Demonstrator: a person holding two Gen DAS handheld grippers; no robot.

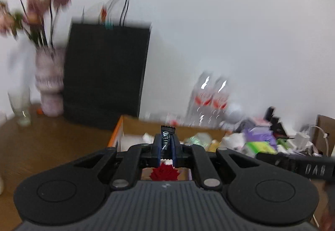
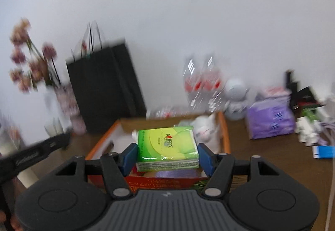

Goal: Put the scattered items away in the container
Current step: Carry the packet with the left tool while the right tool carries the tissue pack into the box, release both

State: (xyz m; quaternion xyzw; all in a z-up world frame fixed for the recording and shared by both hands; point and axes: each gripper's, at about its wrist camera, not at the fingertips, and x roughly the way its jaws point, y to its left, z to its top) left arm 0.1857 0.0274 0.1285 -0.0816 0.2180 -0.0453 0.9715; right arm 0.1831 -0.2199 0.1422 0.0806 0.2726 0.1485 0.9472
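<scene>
My left gripper [image 1: 166, 147] is shut on a thin black candy sachet [image 1: 166, 138] that stands upright between the blue pads, above the near side of the open cardboard box [image 1: 117, 132]. My right gripper [image 2: 166, 155] is shut on a green tissue pack [image 2: 167, 145], held flat between its blue pads over the same orange-rimmed cardboard box [image 2: 225, 128]. Inside the box lie a white soft toy [image 2: 206, 130] and other small items. The other gripper's black body shows at the right edge of the left wrist view and at the left edge of the right wrist view. Both views are blurred.
A black paper bag [image 1: 104, 76] and a vase of pink flowers [image 1: 50, 82] stand behind the box on the left, with an empty glass [image 1: 21, 105] further left. Water bottles [image 2: 201, 84], a purple pack [image 2: 270, 120], chargers and cables [image 2: 314, 132] crowd the wooden table at the right.
</scene>
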